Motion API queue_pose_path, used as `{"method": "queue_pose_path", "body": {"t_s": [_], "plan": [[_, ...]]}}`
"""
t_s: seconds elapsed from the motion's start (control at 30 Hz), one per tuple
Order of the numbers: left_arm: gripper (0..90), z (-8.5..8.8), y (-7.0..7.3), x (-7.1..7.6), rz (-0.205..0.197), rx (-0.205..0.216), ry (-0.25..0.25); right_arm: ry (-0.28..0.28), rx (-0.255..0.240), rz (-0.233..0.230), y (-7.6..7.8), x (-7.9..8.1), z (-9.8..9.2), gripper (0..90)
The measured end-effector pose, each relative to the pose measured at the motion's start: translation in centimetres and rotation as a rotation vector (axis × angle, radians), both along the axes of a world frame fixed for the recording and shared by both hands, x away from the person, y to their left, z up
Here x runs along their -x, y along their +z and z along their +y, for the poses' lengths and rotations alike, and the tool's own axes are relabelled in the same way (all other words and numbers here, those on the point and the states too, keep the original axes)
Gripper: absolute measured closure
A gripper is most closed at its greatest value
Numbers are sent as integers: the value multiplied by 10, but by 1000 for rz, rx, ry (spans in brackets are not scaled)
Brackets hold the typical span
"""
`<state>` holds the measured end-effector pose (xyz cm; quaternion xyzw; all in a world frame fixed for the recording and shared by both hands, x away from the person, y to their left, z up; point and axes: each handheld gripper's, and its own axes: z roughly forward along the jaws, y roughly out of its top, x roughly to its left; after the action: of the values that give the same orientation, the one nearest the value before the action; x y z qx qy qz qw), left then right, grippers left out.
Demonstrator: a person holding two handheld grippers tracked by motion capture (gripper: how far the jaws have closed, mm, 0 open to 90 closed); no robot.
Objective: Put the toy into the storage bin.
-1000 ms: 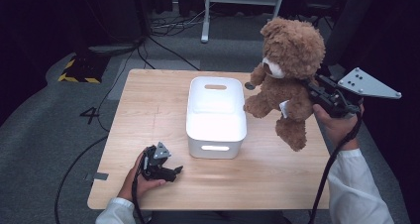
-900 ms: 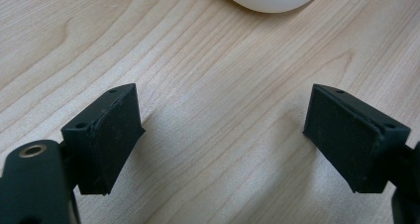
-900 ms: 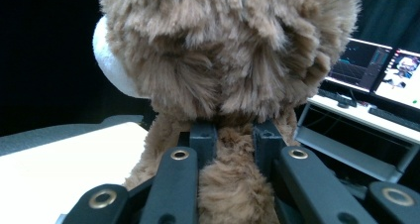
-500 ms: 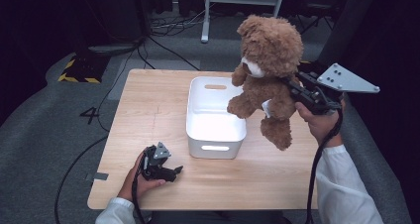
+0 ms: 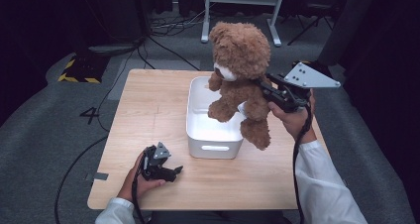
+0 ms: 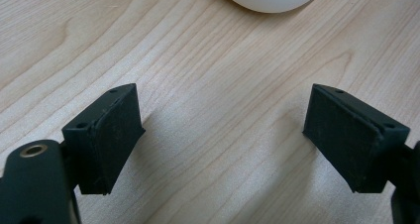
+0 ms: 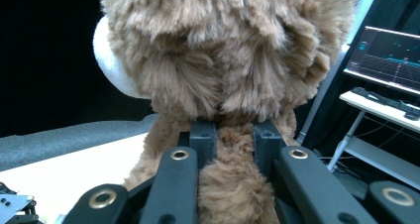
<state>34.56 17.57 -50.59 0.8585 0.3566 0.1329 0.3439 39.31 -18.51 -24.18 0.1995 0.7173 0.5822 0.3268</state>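
Bear (image 5: 241,80): soft, light, floppy; pinched at back of neck by right hand-held gripper (image 5: 270,91), above bin (image 5: 213,135). Left hand-held gripper (image 5: 171,172) released, beside bin.

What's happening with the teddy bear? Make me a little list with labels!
Toy: brown teddy bear, up in the air
Who holds it: right gripper, jaws squeezed on the fur at the back, just under the head
Where it hangs: over the white bin's right side, one foot past the rim
Box: white bin, open on top, on the wooden table
Other hand: left gripper, jaws open, nothing between them, resting near the table's front edge
Bear in the box: not yet
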Motion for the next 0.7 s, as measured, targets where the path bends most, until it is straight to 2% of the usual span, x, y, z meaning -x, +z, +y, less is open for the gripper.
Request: {"method": "queue_pose_path", "body": {"t_s": [0.23, 0.7], "plan": [[151, 0, 0, 0, -1, 0, -1, 30, 3, 13, -5, -7, 16, 773], [152, 0, 0, 1, -2, 0, -3, 47, 6, 39, -15, -18, 33, 771]]}}
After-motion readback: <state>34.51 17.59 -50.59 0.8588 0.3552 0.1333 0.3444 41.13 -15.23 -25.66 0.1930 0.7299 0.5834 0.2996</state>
